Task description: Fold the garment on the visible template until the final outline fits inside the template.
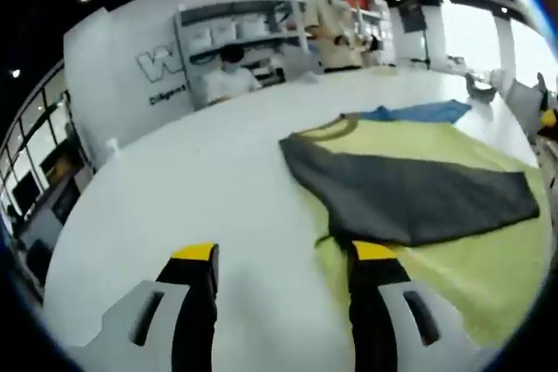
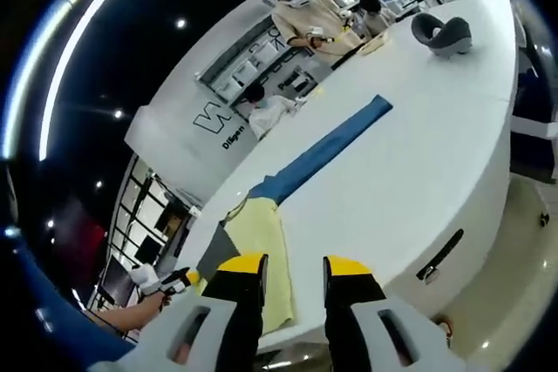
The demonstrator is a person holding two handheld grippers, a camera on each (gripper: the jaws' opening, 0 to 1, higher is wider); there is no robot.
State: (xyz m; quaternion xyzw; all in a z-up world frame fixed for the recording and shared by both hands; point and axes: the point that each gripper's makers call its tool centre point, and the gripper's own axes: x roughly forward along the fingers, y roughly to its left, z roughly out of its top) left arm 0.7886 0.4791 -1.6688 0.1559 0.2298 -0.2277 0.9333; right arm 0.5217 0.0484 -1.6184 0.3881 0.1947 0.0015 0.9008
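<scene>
While both claws stand apart, the garment (image 1: 418,189) lies just beyond the left claw (image 1: 283,259).

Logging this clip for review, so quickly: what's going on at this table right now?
A person with a gripper in each hand is working on a yellow-green shirt spread on a white table, one dark grey sleeve already laid across its body. A blue strip lies past its collar. The left gripper hovers open at the shirt's near edge, one jaw over the fabric. The right gripper is open too, holding nothing, back from the table edge. People stand by shelves behind.
</scene>
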